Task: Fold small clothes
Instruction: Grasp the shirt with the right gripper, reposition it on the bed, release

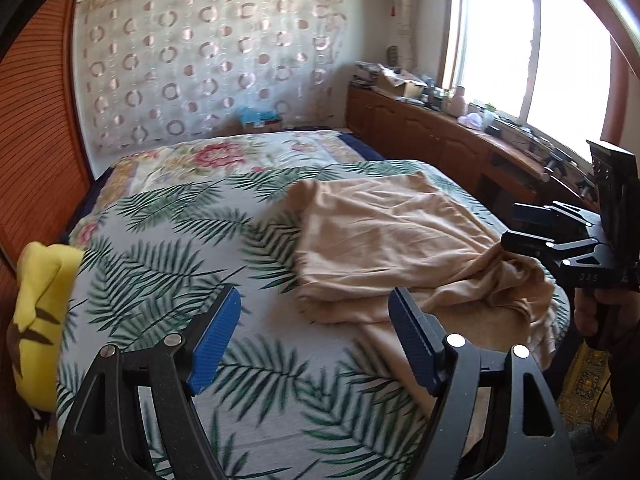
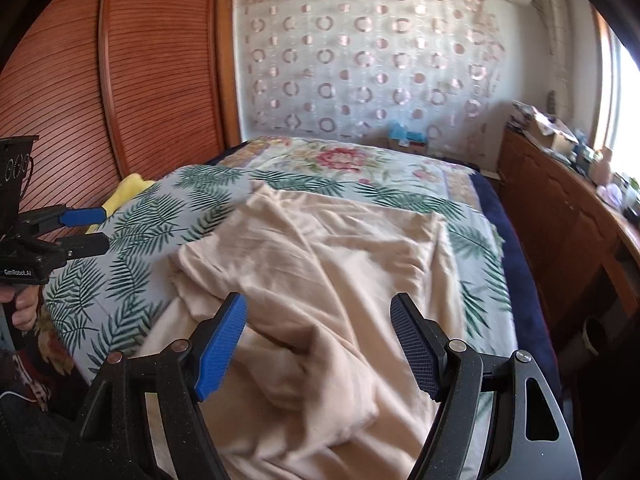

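I am holding my left hand-held gripper wide apart over the bed, gripping nothing, its blue pads hanging above the palm-leaf cover. The peach cloth is lying at two o'clock from it, partly folded, its near end crumpled. I am holding my right hand-held gripper wide too, gripping nothing, hovering over the cloth's rumpled near part. A yellow item is lying at nine o'clock, at the bed's edge. The counter is running along at one o'clock.
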`<state>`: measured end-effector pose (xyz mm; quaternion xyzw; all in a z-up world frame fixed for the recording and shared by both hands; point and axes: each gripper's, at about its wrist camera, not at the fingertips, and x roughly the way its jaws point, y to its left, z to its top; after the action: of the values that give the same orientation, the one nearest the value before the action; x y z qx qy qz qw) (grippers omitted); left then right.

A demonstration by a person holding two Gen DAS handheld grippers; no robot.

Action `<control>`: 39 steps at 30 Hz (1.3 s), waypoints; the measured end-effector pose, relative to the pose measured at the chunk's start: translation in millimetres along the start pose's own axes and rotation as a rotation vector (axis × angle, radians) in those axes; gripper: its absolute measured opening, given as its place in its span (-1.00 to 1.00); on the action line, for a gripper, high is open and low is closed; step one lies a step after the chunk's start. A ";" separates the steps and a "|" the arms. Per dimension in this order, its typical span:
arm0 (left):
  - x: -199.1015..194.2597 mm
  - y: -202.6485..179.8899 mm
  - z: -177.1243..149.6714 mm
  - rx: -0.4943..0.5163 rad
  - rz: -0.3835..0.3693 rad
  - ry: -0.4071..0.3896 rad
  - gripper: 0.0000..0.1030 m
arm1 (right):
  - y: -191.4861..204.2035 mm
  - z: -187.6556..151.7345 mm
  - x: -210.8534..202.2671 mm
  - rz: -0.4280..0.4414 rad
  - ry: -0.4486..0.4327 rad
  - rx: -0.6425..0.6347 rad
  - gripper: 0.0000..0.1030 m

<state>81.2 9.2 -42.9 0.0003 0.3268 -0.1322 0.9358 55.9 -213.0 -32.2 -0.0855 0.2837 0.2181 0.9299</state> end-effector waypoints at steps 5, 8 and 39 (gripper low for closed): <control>-7.1 22.4 -2.4 -0.024 0.055 -0.011 0.50 | 26.1 19.1 32.6 0.078 0.033 -0.057 0.48; -11.5 32.1 -1.5 -0.035 0.070 -0.021 0.50 | 40.9 30.6 50.3 0.128 0.058 -0.093 0.48; -11.4 50.5 -16.8 -0.078 0.059 -0.012 0.50 | 111.6 41.7 173.5 0.200 0.273 -0.268 -0.85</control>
<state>74.9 62.2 -53.5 -0.0275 0.3259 -0.0918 0.9405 154.7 -39.8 -99.8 -0.2088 0.3825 0.3315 0.8368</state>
